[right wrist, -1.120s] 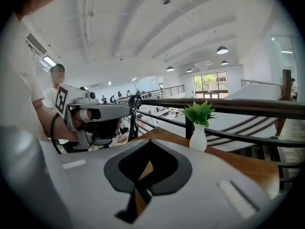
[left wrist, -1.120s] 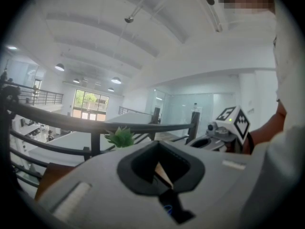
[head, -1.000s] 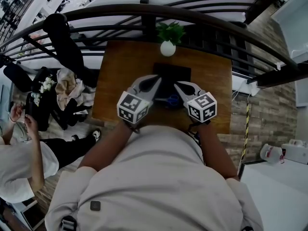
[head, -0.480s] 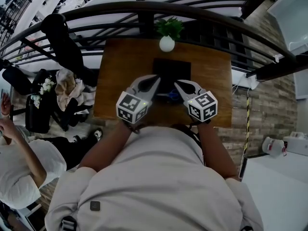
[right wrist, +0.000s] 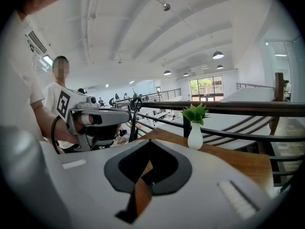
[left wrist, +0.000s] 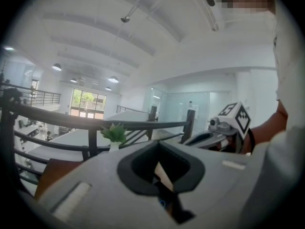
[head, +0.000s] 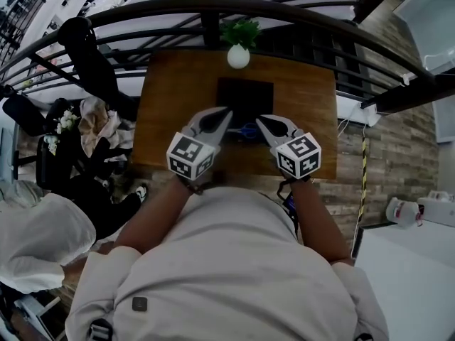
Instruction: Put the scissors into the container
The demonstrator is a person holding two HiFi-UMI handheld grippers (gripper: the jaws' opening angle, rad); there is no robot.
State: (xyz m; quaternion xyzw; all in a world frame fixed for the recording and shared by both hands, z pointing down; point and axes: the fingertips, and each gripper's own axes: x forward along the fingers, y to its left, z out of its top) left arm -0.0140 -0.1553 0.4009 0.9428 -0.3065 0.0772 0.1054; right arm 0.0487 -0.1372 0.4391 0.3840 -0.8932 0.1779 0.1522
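Daylight from the far windows [left wrist: 87,100] and the round ceiling lamps [right wrist: 217,55] keeps the hall bright and even. The desk [head: 170,98] carries only soft shadow. Every view bows hard at the edges, bending the railing [head: 234,7]. Up close, the left gripper [left wrist: 158,143] and right gripper [right wrist: 149,141] look blurred, ringed by black corners.

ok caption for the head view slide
Left gripper and right gripper above a table, scissors between them by a black container

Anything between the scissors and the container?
Nothing visible. The scissors lie on the table just on the near side of the black container, with no object between them. The vase stands beyond the container, off the path.
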